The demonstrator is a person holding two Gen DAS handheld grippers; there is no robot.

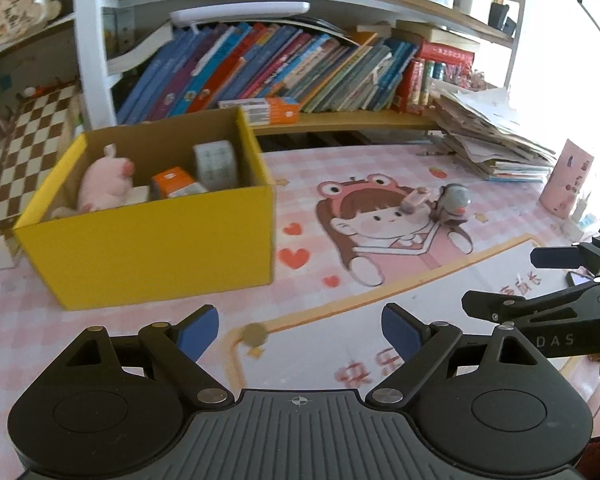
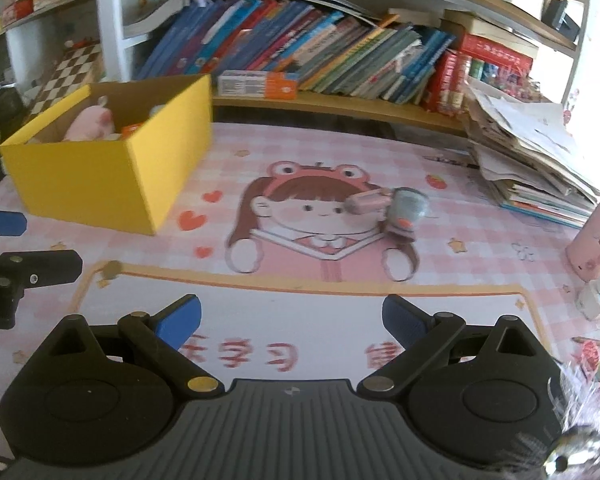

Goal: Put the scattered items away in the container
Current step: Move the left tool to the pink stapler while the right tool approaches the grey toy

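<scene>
A yellow cardboard box (image 1: pixel 152 248) stands on the desk mat at the left; it also shows in the right wrist view (image 2: pixel 100 176). Inside lie a pink plush toy (image 1: pixel 102 180), an orange box (image 1: pixel 176 186) and a roll of tape (image 1: pixel 216 164). A small grey toy (image 1: pixel 454 200) with a pink piece (image 1: pixel 414 200) lies on the mat's cartoon girl, also in the right wrist view (image 2: pixel 406 208). A coin (image 1: pixel 254 336) lies just ahead of my left gripper (image 1: pixel 300 330), which is open and empty. My right gripper (image 2: pixel 292 320) is open and empty, above the mat's front.
A shelf of leaning books (image 1: pixel 280 72) runs behind the desk. A paper and book pile (image 2: pixel 532 152) sits at the right. A pink cup (image 2: pixel 596 240) stands at the right edge. A chequered board (image 1: pixel 32 140) leans at the far left.
</scene>
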